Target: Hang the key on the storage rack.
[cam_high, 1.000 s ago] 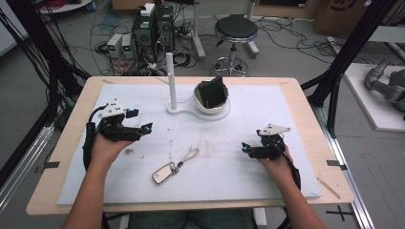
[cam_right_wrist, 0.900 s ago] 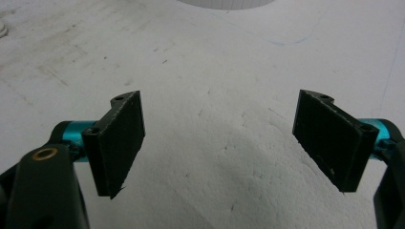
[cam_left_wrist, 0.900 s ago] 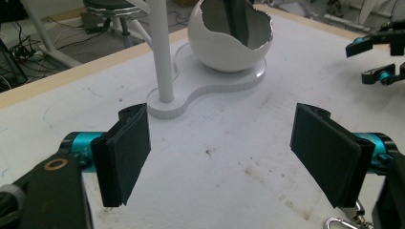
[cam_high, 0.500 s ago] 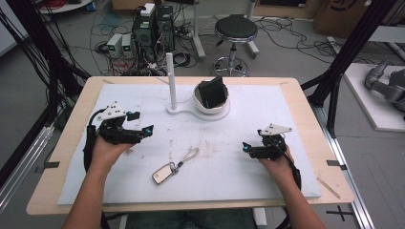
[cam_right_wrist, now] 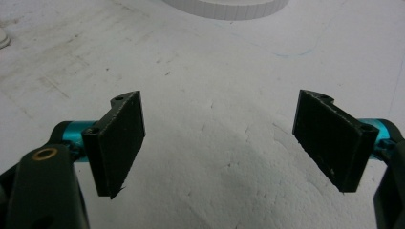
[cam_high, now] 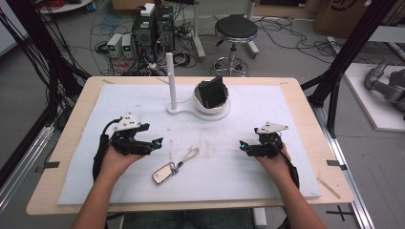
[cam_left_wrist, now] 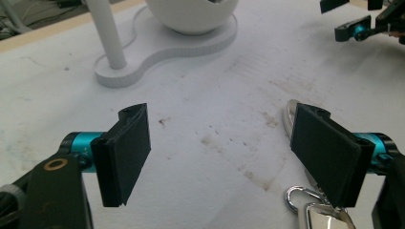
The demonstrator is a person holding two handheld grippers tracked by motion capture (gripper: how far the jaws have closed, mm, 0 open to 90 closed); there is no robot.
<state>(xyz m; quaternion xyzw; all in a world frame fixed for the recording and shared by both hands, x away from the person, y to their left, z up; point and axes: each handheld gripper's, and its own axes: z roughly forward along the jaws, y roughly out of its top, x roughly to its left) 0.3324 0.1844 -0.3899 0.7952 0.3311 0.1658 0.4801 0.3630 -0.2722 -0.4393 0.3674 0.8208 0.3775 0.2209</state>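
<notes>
A silver key fob [cam_high: 165, 172] with a wire loop [cam_high: 189, 154] lies on the white mat [cam_high: 224, 176], front centre. My left gripper [cam_high: 156, 142] hovers open just left of the fob and holds nothing. In the left gripper view the left gripper [cam_left_wrist: 219, 157] has its jaws wide apart, and the fob [cam_left_wrist: 325, 217] with its ring [cam_left_wrist: 297, 196] peeks out by the right jaw. My right gripper [cam_high: 241, 145] is open over bare mat on the right. In the right gripper view the right gripper [cam_right_wrist: 219, 143] has only mat between its jaws.
A white stand [cam_high: 184, 110] at the back centre carries an upright post [cam_high: 170, 78] and a bowl [cam_high: 212, 104] holding a black object [cam_high: 211, 91]. The wooden table edge [cam_high: 76, 109] frames the mat. Cables, computers and a stool [cam_high: 235, 28] are on the floor beyond.
My left gripper has slid toward the near right, closer to the key fob. The right gripper has hardly moved. Both stay open.
</notes>
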